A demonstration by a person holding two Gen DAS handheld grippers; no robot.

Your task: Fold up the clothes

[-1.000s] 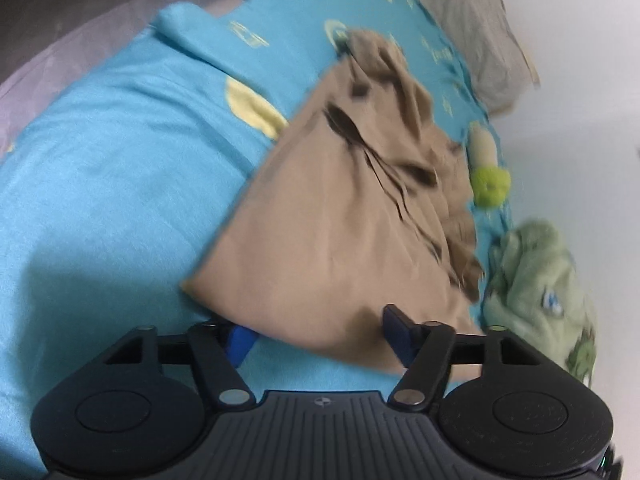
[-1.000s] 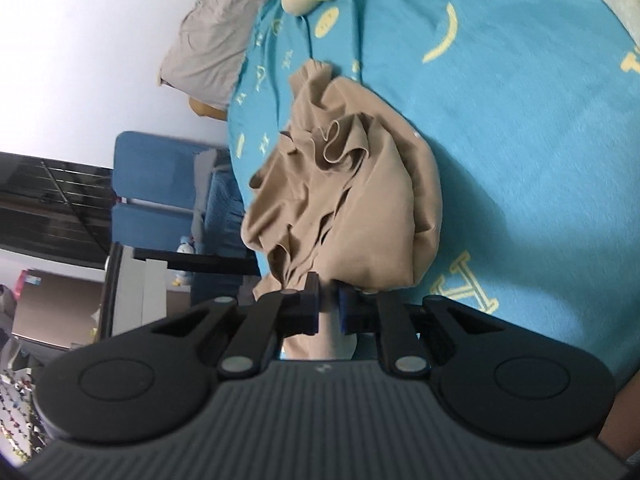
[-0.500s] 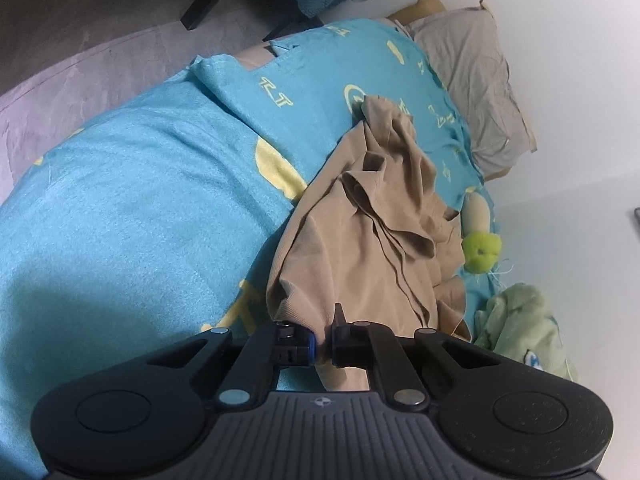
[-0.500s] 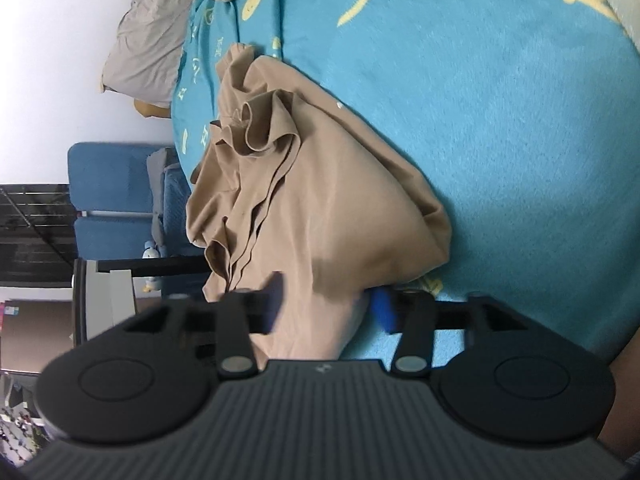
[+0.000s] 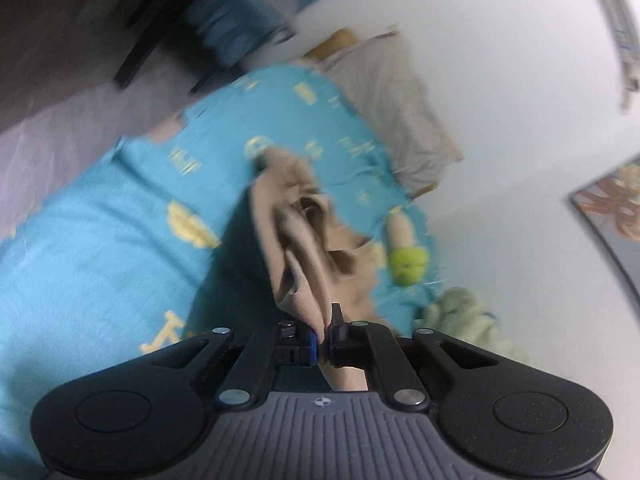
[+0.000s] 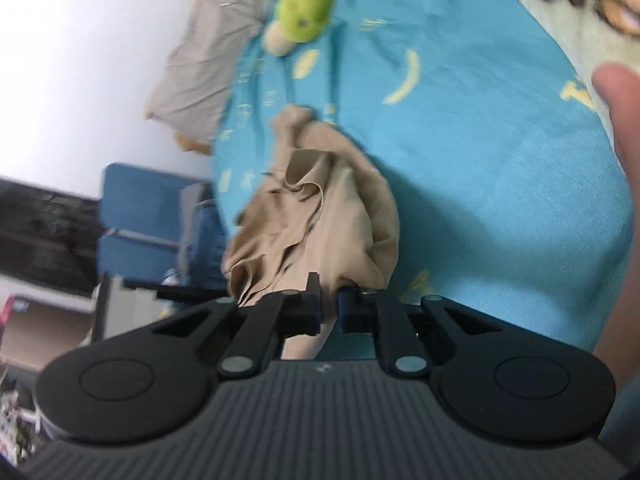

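Observation:
A tan garment (image 5: 298, 236) hangs bunched above the turquoise bed sheet (image 5: 100, 264). My left gripper (image 5: 323, 342) is shut on one edge of it, with cloth pinched between the blue pads. In the right wrist view the same tan garment (image 6: 320, 220) droops in folds over the sheet (image 6: 500, 168). My right gripper (image 6: 329, 312) is shut on another edge of it. Both views are motion-blurred.
A grey pillow (image 5: 396, 104) lies at the head of the bed by the white wall. A green plush toy (image 5: 406, 264) and a pale green garment (image 5: 468, 316) lie nearby. A blue chair (image 6: 148, 216) stands beside the bed. A hand (image 6: 616, 128) shows at right.
The right gripper, open around the cloth half a second ago, has closed on it. Both grippers have lifted, and the garment now hangs from them instead of lying spread.

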